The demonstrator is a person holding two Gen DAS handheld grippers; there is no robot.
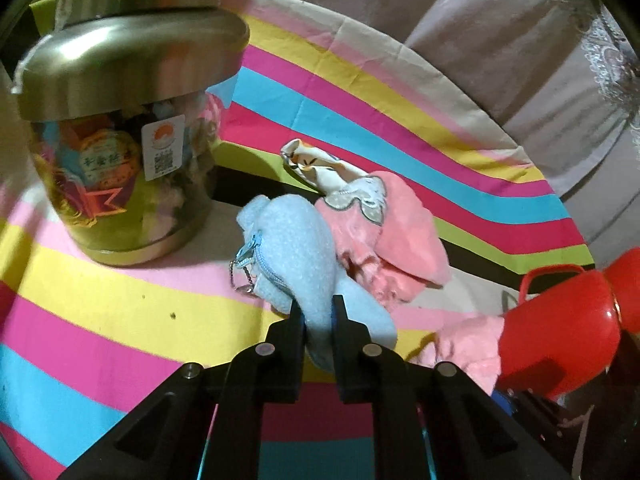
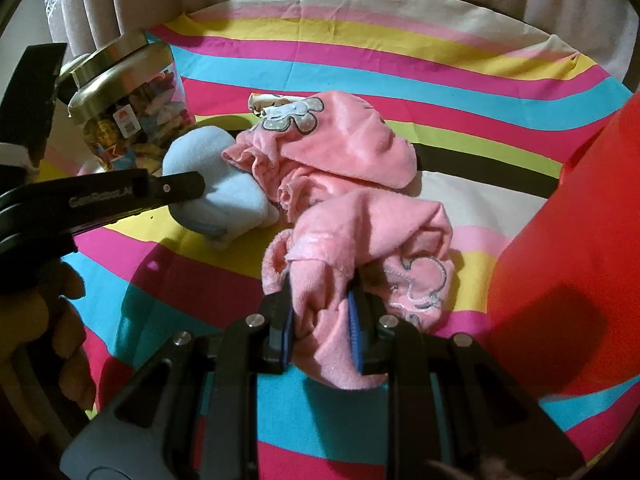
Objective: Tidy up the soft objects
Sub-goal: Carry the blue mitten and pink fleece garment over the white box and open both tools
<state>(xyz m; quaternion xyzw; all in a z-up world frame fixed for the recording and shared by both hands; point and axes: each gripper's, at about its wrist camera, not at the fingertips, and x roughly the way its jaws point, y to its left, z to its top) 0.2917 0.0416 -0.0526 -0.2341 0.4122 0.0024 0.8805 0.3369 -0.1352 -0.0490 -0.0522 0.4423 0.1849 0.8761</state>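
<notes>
My left gripper (image 1: 317, 312) has its fingers closed tight on one end of the blue fleece pouch (image 1: 296, 248), and my right gripper (image 2: 324, 300) has its fingers closed on a bunched fold of the pink garment (image 2: 360, 240); both soft things lie in the middle of the striped cloth (image 1: 120, 320) that covers the tabletop. I think the first risk is the pouch: I hold only a thin edge of fleece, so if I lift fast it may slide out, and its zipper and small chain (image 1: 244, 276) can catch on the second pink garment (image 1: 384, 224), which touches the pouch, and drag it along. The second risk is the glass jar (image 1: 120, 140) with the metal lid, which stands near the pouch on the left; a wide swing of my left hand could knock it. On the right, the pink fold is loose, so the rest of the garment may hang down and sweep the cloth, or brush the red container (image 2: 568, 248) close beside it. The left wrist view shows the zipper, the chain and the jar label clearly, and also the handle of the red container. The right wrist view shows what the left one hides: my left fingers from the side against the pouch, the flower patch on each pink garment, and the hand (image 2: 60, 320) that holds the left tool.
</notes>
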